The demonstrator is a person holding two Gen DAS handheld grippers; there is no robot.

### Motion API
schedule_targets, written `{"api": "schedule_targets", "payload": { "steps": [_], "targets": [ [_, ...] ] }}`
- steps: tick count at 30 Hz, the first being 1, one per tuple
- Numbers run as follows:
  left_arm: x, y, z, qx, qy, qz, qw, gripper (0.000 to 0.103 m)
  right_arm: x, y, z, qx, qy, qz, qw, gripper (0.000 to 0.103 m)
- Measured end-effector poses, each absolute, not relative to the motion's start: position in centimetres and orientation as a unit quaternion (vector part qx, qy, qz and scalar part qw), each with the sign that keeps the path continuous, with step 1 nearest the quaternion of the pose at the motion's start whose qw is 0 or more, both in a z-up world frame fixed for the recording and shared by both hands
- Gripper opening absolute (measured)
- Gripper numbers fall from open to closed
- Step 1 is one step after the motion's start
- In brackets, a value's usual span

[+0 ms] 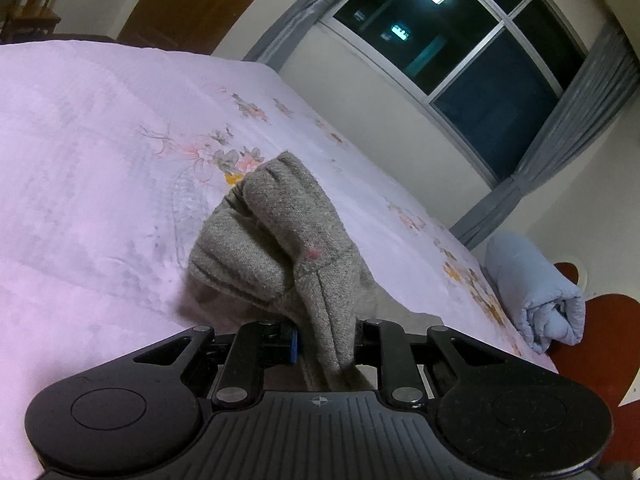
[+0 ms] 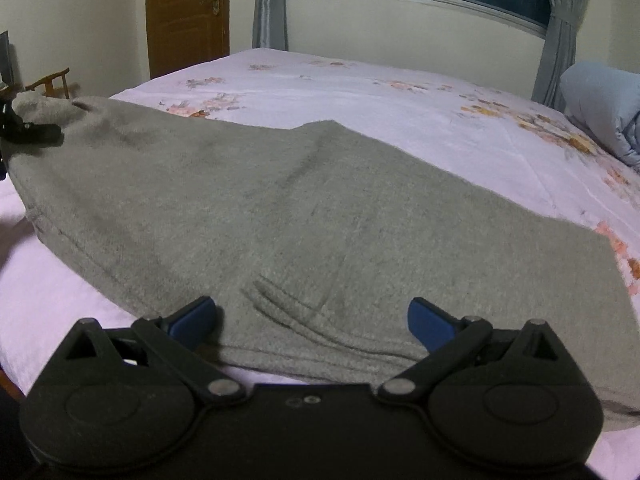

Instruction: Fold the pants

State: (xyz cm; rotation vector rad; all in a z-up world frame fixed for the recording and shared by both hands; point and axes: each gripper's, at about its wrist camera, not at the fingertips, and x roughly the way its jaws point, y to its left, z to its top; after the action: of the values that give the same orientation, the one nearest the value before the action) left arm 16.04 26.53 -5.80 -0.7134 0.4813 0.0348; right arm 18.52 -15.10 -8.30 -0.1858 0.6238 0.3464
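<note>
We see no readable writing; left gripper (image 1: 325,340) clamps grey pants (image 2: 280,216) (bunched, at twelve o'clock), right gripper (image 2: 312,320) gapes empty.

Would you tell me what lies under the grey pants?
The grey pants lie on the floral bedsheet, which shows all around them. Whatever the sheet's pattern does beneath them is covered.

No text, label, brand, number or sign can be read anywhere in either view
</note>
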Motion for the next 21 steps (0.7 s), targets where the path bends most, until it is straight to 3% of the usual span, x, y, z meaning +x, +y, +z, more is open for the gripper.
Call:
{"api": "schedule_targets", "payload": {
  "steps": [2, 4, 12, 17, 21],
  "targets": [
    [15.9, 26.3, -5.7, -0.341, 0.235, 0.017, 0.910, 0.020, 18.7, -15.1, -8.0, -0.086, 0.288, 0.157, 0.941, 0.097],
    [15.9, 26.0, -5.4, -0.338, 0.235, 0.015, 0.911, 0.020, 19.9, -14.4, -9.8, -0.111, 0.342, 0.153, 0.921, 0.097],
    [15.6, 24.7, -3.4, -0.314, 0.221, 0.021, 0.923, 0.020, 19.4, -17.2, -7.8, -0.065, 0.314, 0.158, 0.934, 0.097],
    [15.1, 24.3, -3.5, -0.318, 0.223, 0.031, 0.921, 0.020, 20.1, -16.8, -9.5, -0.084, 0.349, 0.151, 0.921, 0.097],
    [14.7, 24.5, -3.6, -0.313, 0.230, 0.032, 0.921, 0.020, 19.3, -16.6, -8.8, -0.065, 0.318, 0.147, 0.934, 0.097]
  ]
}}
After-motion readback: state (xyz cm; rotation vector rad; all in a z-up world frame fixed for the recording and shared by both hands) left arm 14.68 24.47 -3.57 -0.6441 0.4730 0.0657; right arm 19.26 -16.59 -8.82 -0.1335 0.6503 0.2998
